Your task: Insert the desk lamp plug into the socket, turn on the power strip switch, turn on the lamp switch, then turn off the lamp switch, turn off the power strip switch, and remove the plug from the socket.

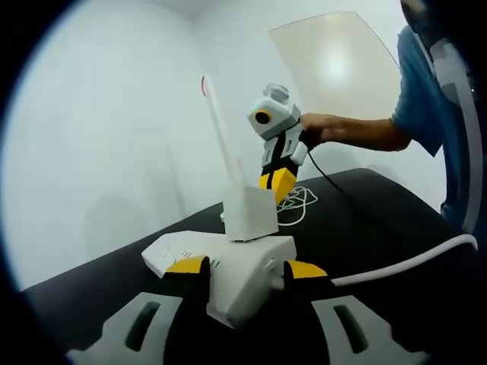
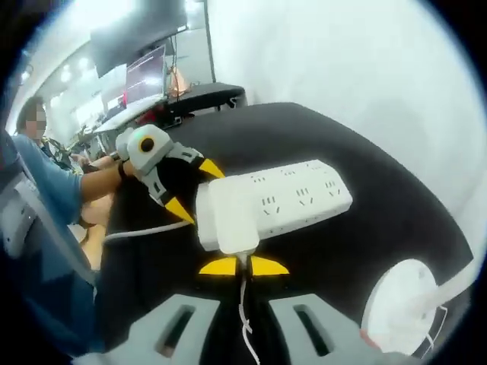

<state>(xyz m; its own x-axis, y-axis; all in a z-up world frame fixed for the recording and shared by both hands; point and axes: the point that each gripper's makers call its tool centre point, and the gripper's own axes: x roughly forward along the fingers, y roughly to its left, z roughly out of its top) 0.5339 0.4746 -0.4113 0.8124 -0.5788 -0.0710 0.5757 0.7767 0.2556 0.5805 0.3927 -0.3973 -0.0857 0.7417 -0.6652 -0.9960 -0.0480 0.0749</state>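
The black table is filling the lower half of both views, and the white power strip is lying flat on it, running from centre toward the right in my right gripper view. In my left gripper view my left tongs are clamping the near end of that strip from both sides, low centre. The lamp's white plug block is sitting in the strip's end socket, and my right tongs are pinching the thin cord just below the block, yellow tips almost together. The lamp's round base is resting at lower right, and its slim arm is rising at upper centre.
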